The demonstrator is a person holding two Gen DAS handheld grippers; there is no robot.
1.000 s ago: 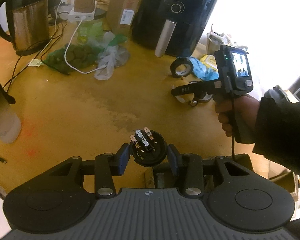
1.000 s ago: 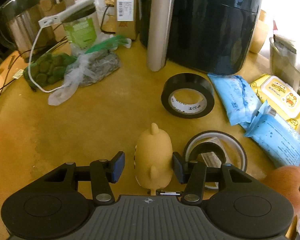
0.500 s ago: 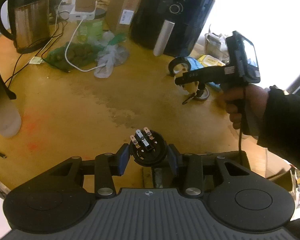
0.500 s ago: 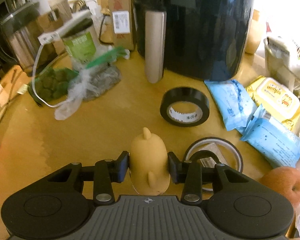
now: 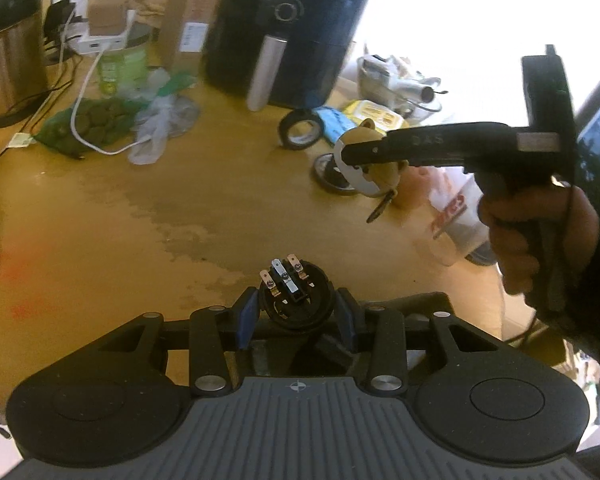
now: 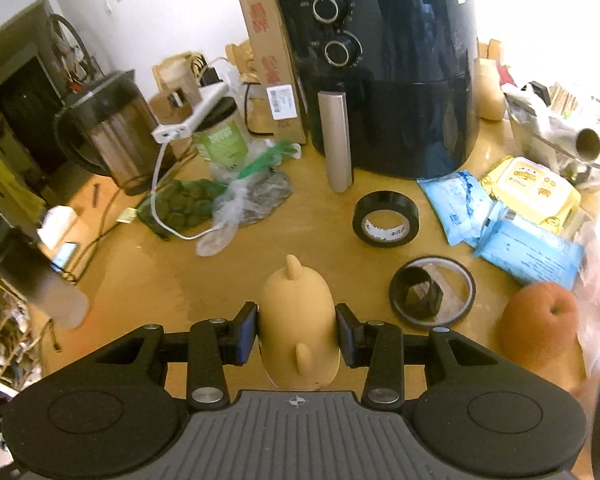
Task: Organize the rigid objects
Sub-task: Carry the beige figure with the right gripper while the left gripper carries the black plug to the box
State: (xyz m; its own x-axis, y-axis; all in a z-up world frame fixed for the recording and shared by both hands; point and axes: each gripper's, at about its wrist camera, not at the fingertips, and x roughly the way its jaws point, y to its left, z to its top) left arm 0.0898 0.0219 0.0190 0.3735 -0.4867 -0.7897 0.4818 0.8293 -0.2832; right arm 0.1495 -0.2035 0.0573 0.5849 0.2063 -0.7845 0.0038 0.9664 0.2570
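Observation:
A round black connector with metal prongs sits between the blue pads of my left gripper, which is shut on it above the yellow table. My right gripper is shut on a tan duck-shaped toy and holds it in the air; the left wrist view shows that same toy off the table in the right gripper, which a hand carries. A black tape roll and a shallow ring-shaped lid holding a black part lie on the table beyond the toy.
A black air fryer stands at the back, beside a cardboard box, a steel kettle and a green tin. Bags with a white cable lie left; wipe packs and a brown fruit right.
My right gripper closed on the duck toy and lifted it off the table, so the view widened. The left gripper kept its hold on the connector and drifted a little.

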